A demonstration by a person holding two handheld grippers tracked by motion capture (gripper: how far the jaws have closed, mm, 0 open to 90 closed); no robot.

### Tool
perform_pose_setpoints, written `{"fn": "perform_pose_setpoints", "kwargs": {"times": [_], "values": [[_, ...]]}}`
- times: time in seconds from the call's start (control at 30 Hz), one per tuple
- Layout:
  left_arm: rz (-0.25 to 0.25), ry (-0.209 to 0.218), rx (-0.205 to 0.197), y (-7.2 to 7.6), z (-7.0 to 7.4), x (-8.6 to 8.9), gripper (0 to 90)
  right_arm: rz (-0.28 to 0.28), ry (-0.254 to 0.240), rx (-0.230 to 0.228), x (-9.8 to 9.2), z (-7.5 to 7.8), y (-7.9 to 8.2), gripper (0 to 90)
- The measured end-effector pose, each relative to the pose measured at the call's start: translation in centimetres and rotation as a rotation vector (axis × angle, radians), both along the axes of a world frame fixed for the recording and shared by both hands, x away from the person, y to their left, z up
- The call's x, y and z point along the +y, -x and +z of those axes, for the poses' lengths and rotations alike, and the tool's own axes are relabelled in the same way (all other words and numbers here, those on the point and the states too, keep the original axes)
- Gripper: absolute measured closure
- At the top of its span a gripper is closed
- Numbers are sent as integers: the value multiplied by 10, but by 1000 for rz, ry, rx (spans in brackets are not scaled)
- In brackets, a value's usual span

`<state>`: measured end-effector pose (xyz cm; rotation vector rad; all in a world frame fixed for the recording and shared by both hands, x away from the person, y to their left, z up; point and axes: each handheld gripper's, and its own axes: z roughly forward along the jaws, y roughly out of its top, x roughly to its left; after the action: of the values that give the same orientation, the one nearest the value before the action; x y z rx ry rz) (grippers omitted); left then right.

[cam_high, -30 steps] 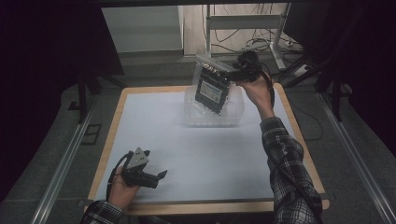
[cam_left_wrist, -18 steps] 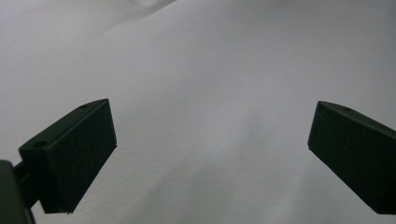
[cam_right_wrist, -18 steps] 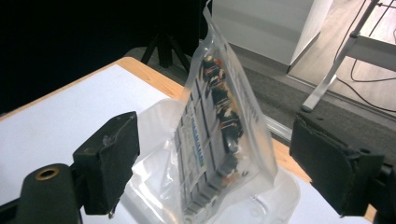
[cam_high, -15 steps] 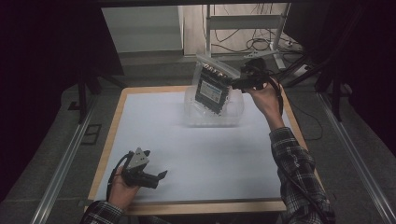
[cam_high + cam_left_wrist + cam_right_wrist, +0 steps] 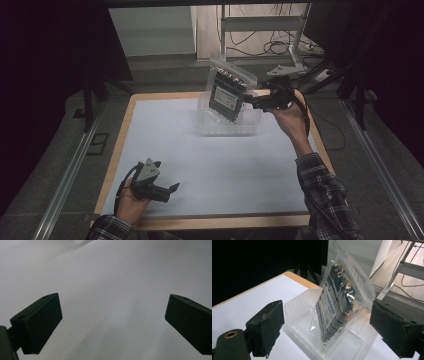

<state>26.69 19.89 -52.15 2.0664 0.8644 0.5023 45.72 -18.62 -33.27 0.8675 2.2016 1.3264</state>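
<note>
Clear bag stands upright in the tub, just left of the released right gripper; left gripper, also released, far off.

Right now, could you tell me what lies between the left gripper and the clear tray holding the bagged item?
Nothing: in the high view, bare white table surface stretches from the left gripper to the clear tray.
</note>
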Motion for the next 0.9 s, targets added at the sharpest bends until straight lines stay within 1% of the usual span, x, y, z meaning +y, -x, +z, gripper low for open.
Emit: {"fn": "perform_pose_setpoints", "kwargs": {"times": [0.13,0.23,0.43,0.53,0.57,0.8,0.9], "values": [[1,0,1,0,0,0,6,6,1,-7,0,-4,11,98],[1,-4,2,0,-1,-1,6,5,14,-11,0,-8,18,85],[0,-7,1,0,-1,-1,6,25,25,-14,1,-16,30,65],[0,-9,1,0,-1,-1,6,30,38,-23,1,-21,36,50],[-1,-9,2,0,-1,-1,6,30,38,-26,1,-23,39,49],[-2,-15,3,0,-1,-2,6,36,4,1,-5,-38,47,26],[-2,-18,4,0,-1,-2,6,43,-1,14,-8,-47,50,19]]}}
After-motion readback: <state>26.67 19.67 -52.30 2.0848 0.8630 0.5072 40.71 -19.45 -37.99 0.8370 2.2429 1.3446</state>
